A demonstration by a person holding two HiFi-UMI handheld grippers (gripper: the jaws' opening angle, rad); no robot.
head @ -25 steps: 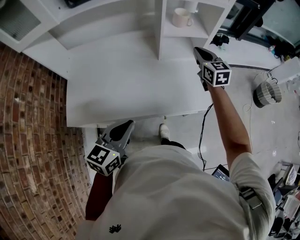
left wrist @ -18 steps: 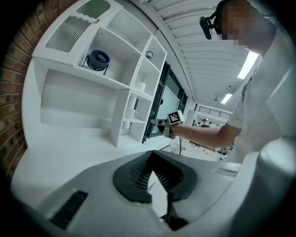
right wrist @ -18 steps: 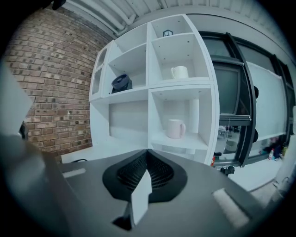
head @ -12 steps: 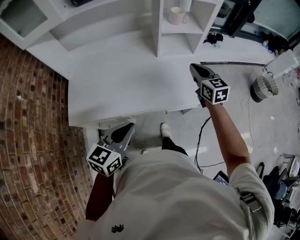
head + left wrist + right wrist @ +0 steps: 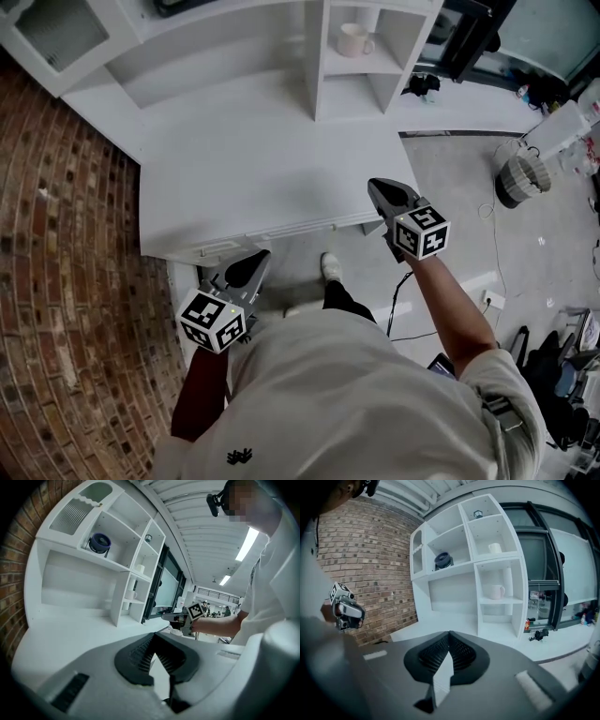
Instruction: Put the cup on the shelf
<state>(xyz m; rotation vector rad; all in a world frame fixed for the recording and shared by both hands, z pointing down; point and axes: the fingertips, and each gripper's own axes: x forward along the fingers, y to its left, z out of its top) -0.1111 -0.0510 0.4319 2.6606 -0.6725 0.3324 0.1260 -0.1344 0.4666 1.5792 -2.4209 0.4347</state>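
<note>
1. My right claw (image 5: 377, 187) is closed, with nothing between its jaws. It hangs over the front right corner of the worktop (image 5: 244, 169), well short of the shelf (image 5: 317, 66).
2. My left claw (image 5: 257, 257) is also closed and empty. I hold it low by my hip, left of the right claw and nearer my body, with its tip just at the worktop's front edge.
3. The cup (image 5: 354, 39) stands upright in a middle compartment of the shelf. That is far ahead of my right claw and somewhat above it, well apart from both claws, and the handle points right. I judge the placing done, which would explain why neither claw carries anything.
4. In the compartment above the cup sits a second pale cup-like thing (image 5: 495, 548).
5. A dark round object (image 5: 443, 560) rests up and to the left of the cup, on the wider board. Something small sits in the topmost compartment, too small to name.
6. Nothing stands between my right claw and the cup. Only the upright divider just left of the cup narrows that compartment.
7. Right of my right claw, down on the floor, are a basket (image 5: 520, 178) and a trailing cable. A small black thing (image 5: 422, 84) lies on the low ledge right of the shelf.
8. The brick wall (image 5: 66, 281) closes off the side left of my left claw.
</note>
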